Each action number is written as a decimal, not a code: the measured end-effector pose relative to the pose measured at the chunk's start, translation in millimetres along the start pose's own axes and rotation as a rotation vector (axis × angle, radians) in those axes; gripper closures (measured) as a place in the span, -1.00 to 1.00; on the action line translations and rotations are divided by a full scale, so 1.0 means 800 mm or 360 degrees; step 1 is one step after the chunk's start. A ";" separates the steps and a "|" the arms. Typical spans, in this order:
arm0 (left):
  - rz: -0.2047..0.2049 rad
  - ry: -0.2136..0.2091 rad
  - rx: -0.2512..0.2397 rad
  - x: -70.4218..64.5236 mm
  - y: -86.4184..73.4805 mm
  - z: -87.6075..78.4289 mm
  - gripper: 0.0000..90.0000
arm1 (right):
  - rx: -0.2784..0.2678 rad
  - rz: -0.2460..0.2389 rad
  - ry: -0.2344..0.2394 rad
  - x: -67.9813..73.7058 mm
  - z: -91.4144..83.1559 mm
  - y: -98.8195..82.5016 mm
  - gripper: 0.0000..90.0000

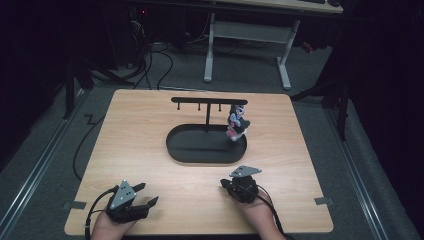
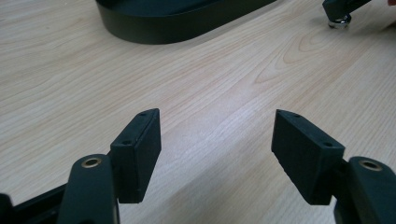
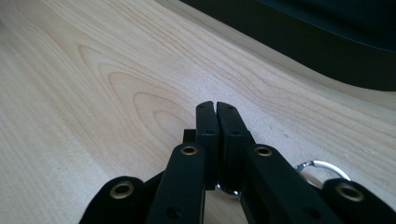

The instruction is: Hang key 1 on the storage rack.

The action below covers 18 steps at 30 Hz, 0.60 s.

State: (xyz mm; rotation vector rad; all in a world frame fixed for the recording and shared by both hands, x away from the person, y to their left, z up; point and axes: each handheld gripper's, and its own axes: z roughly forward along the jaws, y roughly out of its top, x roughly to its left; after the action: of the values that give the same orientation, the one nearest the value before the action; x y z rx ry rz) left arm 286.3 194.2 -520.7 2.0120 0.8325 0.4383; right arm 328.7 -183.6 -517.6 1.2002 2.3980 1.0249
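The left gripper (image 1: 141, 196) rests on the table (image 1: 150, 130), spread and empty. The right gripper (image 3: 216, 112), just before the black oval tray (image 1: 180, 150), is pressed together over a small metal ring (image 3: 322, 167) lying flat; whether it pinches it I cannot tell

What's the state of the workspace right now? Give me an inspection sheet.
Surface: wooden table.
Job's things: black hanger stand on an oval base; figure keychain hanging at its right end; metal ring beneath the right gripper, grip unclear.
Clutter: tape tab near the front edge.
Grippers: left gripper open, empty; right gripper shut, fingers together.
Cables: cable trailing from the left gripper.
Surroundings: dark room; white desk frame behind.
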 end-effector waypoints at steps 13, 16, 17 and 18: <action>0.0013 -0.0033 -0.0032 -0.002 0.006 0.001 -0.25 | 0.0057 0.0000 -0.0011 -0.002 0.003 -0.006 0.96; 0.0045 -0.0069 -0.0035 -0.006 0.013 0.009 -0.25 | 0.0057 0.0022 -0.0010 -0.004 -0.005 -0.013 0.94; 0.0058 -0.0083 -0.0036 -0.008 0.016 0.012 -0.25 | 0.0056 0.0024 -0.0012 -0.005 -0.008 -0.016 0.93; 0.0069 -0.0097 -0.0034 -0.009 0.018 0.015 -0.25 | 0.0059 0.0030 -0.0014 -0.006 -0.012 -0.020 0.93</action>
State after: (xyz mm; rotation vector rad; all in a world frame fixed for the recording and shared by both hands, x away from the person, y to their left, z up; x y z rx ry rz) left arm 293.7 176.5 -514.8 2.0164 0.7454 0.4066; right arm 317.4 -198.1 -522.3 1.2394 2.4135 0.9832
